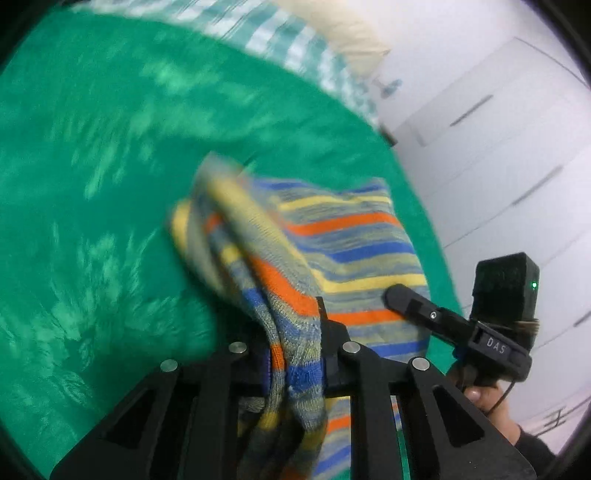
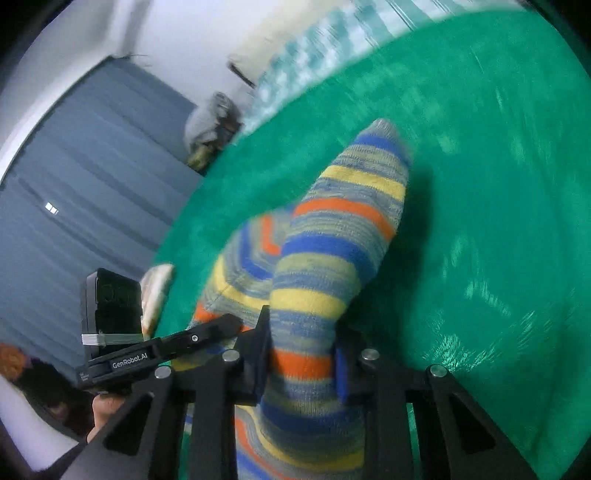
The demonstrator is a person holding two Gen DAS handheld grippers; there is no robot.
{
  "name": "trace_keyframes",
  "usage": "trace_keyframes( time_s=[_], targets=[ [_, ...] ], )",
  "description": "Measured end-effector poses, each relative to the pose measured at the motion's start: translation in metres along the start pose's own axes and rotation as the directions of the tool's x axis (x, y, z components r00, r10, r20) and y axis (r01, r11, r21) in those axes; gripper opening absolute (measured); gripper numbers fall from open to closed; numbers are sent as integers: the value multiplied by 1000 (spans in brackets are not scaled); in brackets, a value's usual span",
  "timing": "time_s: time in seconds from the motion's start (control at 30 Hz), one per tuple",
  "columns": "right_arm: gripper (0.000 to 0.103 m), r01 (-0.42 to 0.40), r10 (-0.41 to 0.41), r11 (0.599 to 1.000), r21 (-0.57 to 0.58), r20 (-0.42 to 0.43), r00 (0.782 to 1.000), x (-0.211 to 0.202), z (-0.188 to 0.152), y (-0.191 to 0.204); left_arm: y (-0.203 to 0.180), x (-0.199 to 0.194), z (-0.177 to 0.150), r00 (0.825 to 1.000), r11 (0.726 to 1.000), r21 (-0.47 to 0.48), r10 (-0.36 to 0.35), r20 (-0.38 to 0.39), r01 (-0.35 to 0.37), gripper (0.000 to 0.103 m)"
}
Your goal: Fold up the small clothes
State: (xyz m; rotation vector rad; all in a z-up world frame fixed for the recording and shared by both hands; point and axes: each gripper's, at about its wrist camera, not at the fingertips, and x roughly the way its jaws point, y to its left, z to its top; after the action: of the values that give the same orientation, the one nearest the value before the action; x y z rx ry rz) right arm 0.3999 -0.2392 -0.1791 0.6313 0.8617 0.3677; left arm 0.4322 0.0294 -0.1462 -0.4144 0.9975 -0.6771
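A knit sock (image 1: pixel 347 221) striped in orange, blue, yellow and grey hangs over a green blanket (image 1: pixel 110 184). My left gripper (image 1: pixel 295 350) is shut on a bunched fold of it, which runs between the pads. In the left wrist view my right gripper (image 1: pixel 402 297) comes in from the right, its finger lying on the flat striped part. In the right wrist view my right gripper (image 2: pixel 301 358) is shut on the sock (image 2: pixel 332 240), whose toe end points up and away. My left gripper (image 2: pixel 221 325) reaches in from the left onto a second striped layer. Whether this is one sock or a pair I cannot tell.
The green blanket (image 2: pixel 480 184) covers the bed. Teal-and-white striped bedding (image 1: pixel 280 44) and a cream pillow (image 1: pixel 343 26) lie at its far edge. White cupboard doors (image 1: pixel 498 147) stand to one side, a blue-grey curtain (image 2: pixel 92 166) and a grey bundle (image 2: pixel 212 122) to the other.
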Motion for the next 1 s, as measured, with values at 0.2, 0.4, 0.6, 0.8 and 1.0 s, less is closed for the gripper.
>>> trace_keyframes(
  time_s=[0.2,0.4,0.6,0.8,1.0],
  targets=[
    [28,-29,38,995,-100,95,995,-76,31,45,-71,-39,23,996,991,126,-56,74,46,19],
    [79,238,-233,969,-66,81,969,-111,20,6,-67,4,-31,973,967,111,228,28,-229,88],
    [88,510,-513,850,-131,15,858,-148,-92,-15,-94,-37,-168,912,867,290,407,56,-405,93],
    [95,560,-561,809,-178,51,826,-183,-184,40,-140,-83,-216,790,735,292,590,169,-612,99],
    [99,559,-550,809,-184,97,829,-217,-221,93,-163,-116,-231,707,657,262,676,209,-706,99]
  ],
)
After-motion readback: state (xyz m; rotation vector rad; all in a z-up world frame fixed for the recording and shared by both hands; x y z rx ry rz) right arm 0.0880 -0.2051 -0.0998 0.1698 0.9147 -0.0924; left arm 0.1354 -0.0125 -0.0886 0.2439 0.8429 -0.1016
